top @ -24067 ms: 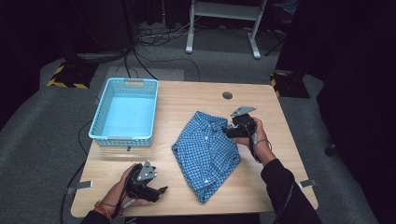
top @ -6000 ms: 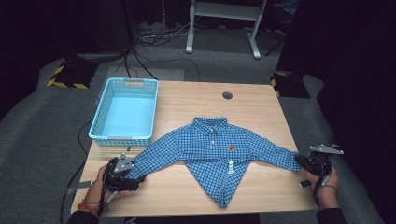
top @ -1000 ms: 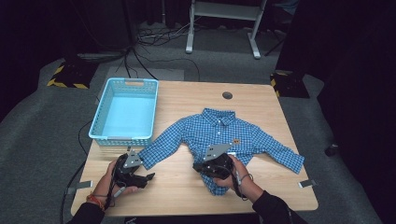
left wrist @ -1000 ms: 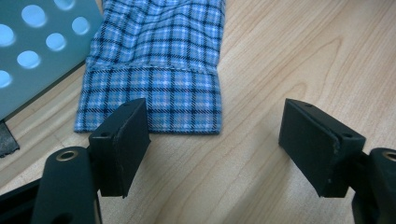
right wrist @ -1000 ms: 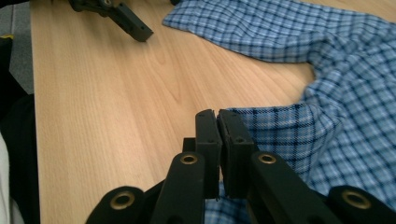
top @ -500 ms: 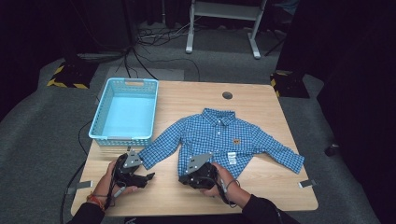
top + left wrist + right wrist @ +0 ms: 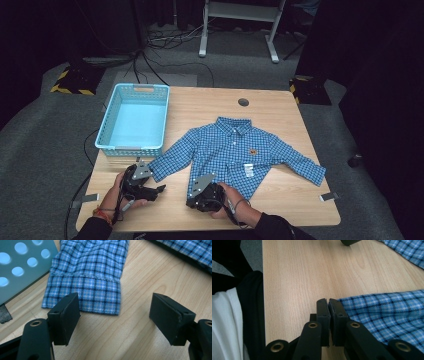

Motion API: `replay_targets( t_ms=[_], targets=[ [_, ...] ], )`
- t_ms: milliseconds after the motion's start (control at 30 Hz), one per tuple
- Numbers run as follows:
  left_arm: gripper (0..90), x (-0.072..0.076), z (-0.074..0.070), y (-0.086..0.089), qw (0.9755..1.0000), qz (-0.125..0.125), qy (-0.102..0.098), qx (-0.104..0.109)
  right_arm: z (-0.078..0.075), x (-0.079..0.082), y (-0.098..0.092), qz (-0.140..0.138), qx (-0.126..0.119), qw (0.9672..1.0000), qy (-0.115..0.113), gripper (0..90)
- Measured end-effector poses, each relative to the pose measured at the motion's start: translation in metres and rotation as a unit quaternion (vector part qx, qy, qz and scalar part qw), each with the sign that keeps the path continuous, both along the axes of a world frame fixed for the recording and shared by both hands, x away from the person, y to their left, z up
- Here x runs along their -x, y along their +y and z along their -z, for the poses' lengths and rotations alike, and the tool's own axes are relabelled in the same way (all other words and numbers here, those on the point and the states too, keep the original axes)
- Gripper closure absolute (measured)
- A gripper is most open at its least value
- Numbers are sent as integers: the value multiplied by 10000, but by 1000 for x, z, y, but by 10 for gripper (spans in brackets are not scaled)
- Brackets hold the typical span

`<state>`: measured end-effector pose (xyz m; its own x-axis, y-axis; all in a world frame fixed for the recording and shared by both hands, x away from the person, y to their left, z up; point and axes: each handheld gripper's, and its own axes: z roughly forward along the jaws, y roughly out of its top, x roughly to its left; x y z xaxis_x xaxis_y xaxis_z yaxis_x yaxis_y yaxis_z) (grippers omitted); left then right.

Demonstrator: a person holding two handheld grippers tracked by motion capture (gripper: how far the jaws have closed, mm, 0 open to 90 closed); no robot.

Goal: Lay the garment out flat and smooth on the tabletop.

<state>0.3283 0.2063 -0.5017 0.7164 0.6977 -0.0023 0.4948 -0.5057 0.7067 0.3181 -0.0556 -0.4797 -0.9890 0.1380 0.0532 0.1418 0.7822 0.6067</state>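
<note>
Two hand-held grippers are held low over the counter [image 7: 280,107]: the left hand-held gripper [image 7: 115,315] is spread just short of a sleeve cuff [image 7: 82,293], the right hand-held gripper [image 7: 328,305] pressed together at the checked shirt's [image 7: 235,150] hem, beside the blue basket [image 7: 134,120].

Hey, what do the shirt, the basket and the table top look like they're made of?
Shirt: thin woven fabric, likely cotton, matte; the blue check weave and a stitched cuff show in the left gripper view.
Basket: light blue moulded plastic, judging by the rows of round holes and smooth walls.
Table: pale wood or wood-look laminate, satin; printed or real grain cannot be told.
</note>
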Motion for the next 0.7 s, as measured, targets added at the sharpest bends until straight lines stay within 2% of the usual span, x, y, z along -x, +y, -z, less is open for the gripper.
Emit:
replay_targets(
  t_ms=[133, 267, 367, 433, 600, 700],
  targets=[
    [243, 0, 0, 0, 10000, -1, 0, 4, 2, 1, 3, 16, -21, 10000, 55, 835],
    [242, 0, 0, 0, 10000, 4, -5, 8, 1, 10, 9, -215, 10, 9997, 109, 754],
    [243, 0, 0, 0, 10000, 11, -11, -3, -3, 19, 15, -420, 50, 9991, 15, 729],
    [242, 0, 0, 0, 10000, 9, -12, -5, -8, 20, 14, -409, -20, 9991, -79, 706],
    [242, 0, 0, 0, 10000, 5, -12, -1, -23, 2, -6, 31, -217, 9994, -280, 695],
    [243, 0, 0, 0, 10000, 1, -5, -2, -33, -14, -24, 382, -318, 9979, -417, 690]
  ],
)
